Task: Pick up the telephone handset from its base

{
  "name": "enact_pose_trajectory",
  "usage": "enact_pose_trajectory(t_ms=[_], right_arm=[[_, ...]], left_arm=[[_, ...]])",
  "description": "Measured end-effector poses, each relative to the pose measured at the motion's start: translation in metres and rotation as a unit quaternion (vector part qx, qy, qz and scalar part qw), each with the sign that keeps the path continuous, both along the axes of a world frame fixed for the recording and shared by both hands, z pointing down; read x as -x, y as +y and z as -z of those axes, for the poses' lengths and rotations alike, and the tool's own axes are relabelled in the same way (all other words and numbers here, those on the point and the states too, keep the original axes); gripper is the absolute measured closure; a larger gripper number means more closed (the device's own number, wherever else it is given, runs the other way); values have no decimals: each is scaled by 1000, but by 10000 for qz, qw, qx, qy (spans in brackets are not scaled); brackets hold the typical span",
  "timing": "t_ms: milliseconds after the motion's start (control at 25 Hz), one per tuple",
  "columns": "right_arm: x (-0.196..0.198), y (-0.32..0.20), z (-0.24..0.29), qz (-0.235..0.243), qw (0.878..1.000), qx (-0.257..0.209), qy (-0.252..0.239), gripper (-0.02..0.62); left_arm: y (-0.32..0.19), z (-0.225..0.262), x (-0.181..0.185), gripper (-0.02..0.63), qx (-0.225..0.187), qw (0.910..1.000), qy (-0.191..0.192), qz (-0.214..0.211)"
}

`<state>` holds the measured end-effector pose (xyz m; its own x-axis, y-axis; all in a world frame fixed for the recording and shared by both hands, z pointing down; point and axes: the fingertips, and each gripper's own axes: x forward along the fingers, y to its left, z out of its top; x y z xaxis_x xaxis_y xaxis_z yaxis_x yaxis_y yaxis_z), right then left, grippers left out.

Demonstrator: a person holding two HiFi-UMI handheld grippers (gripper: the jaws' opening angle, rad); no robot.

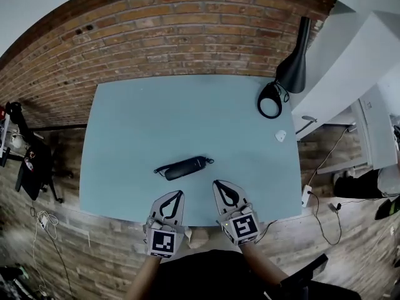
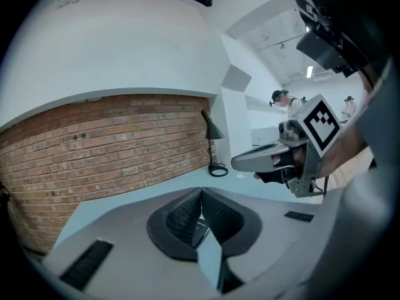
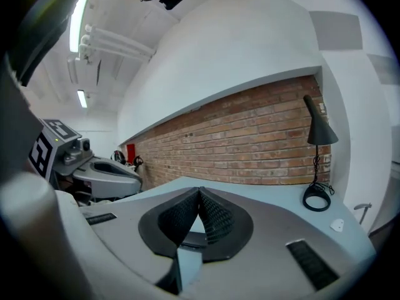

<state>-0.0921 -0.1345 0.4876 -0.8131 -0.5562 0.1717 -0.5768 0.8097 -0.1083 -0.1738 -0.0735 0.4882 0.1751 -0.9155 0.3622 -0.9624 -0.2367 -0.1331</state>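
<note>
Head view: the handset (image 1: pixel 183 167) lies on the desk (image 1: pixel 125 124), near its middle. The left gripper (image 1: pixel 180 194) is at the handset's 6 o'clock and the right gripper (image 1: pixel 216 183) at its 4 o'clock, both apart from it.

Left gripper view: the fingers (image 2: pixel 182 216) are clenched on nothing.

Right gripper view: the fingers (image 3: pixel 217 216) are clenched on nothing, and a lamp (image 3: pixel 319 161) stands at 3 o'clock.

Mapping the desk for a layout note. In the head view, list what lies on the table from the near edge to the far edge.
telephone handset → small white object → lamp base
</note>
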Motion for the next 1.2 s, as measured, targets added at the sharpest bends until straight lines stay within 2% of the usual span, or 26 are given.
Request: enact_pose_trajectory(t_ms=[200,360,440,560,680,880,960,1200], right_arm=[[-9,-34,-6,37,9998,69,168,592],[-24,-61,-8,-283,9993,22,259,592],[-28,-62,-10,-386,9987,-24,337,592],[-30,-61,-3,-447,9982,-173,368,592],[-29,-60,10,-357,9979,-369,401,592],[-39,-73,16,-499,9972,-428,360,592],[-39,-79,17,-529,9973,-405,311,592],[-39,-82,14,-494,9977,-352,302,592]], left_arm=[[-14,-15,1,575,3,9998,198,41],[-28,-38,13,575,157,9995,273,-61],[-34,-53,16,529,295,9990,295,-184],[-46,-76,21,529,541,9975,227,-388],[-58,-99,22,514,872,9936,-22,-721],[-76,-136,15,480,1463,9801,-465,-1254],[-82,-149,14,445,1664,9738,-596,-1432],[-90,-181,11,402,2241,9464,-1131,-2030]])
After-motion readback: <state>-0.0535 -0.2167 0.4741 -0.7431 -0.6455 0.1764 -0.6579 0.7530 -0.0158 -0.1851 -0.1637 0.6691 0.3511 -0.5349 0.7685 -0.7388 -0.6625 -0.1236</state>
